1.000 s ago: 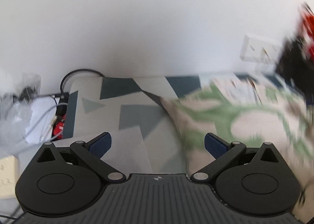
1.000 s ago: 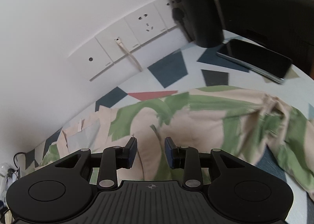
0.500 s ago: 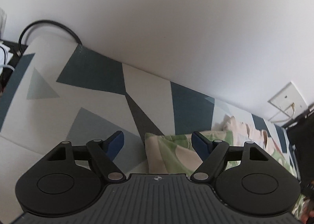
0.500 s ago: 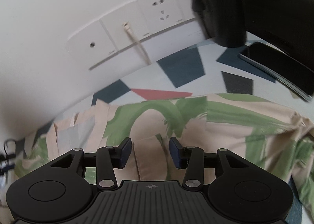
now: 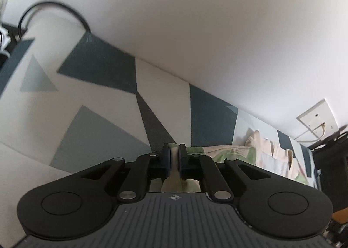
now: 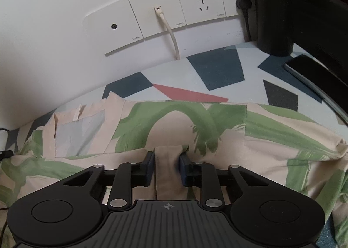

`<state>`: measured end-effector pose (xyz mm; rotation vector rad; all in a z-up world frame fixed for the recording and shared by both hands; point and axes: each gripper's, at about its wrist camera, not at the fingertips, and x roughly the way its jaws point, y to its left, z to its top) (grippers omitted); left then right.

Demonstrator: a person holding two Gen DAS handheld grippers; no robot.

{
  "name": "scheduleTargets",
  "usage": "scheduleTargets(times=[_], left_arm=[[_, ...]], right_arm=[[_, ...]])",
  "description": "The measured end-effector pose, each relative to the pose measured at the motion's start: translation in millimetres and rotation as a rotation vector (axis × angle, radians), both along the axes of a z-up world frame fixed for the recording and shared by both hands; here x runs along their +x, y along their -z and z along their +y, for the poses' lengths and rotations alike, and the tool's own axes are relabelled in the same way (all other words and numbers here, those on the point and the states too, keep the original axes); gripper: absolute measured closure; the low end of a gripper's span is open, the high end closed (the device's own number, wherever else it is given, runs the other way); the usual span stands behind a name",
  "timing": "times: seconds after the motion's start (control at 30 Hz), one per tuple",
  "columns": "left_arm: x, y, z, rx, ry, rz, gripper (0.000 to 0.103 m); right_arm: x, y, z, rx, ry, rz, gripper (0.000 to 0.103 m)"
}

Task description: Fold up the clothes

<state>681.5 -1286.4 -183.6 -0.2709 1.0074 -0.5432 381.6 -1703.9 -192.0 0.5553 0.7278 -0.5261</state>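
Observation:
A cream garment with green leaf print lies spread on a table under a geometric-patterned cloth. My right gripper is at the garment's near middle; its jaws are closing, and a raised fold of the fabric fills the gap between the pads. In the left wrist view the same garment stretches away to the right along the wall. My left gripper is shut on the garment's left corner, a thin strip of cloth pinched between its pads. The patterned cloth lies bare beyond it.
A white wall runs close behind the table, with a row of sockets and a white cable plugged in. A black cylinder and a phone sit at the far right. A black cable loops at the far left.
My left gripper swung left and down to the garment's corner and went from wide open to shut on it. My right gripper moved nearer the fabric and narrowed around a fold.

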Motion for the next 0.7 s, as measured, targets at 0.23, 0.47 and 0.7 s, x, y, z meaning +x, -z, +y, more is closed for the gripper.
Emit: scheduleTargets(times=[0.23, 0.47, 0.7], left_arm=[[-4, -1, 3, 0.039, -0.041, -0.077, 0.097], [2, 6, 3, 0.077, -0.078, -0.066, 0.078], [-25, -35, 12, 0.162, -0.024, -0.180, 0.013]], right_arm=[[9, -8, -5, -0.048, 0.015, -0.023, 0.092], [15, 5, -8, -0.073, 0.015, -0.009, 0.081], [-31, -19, -7, -0.071, 0.142, -0.067, 0.040]])
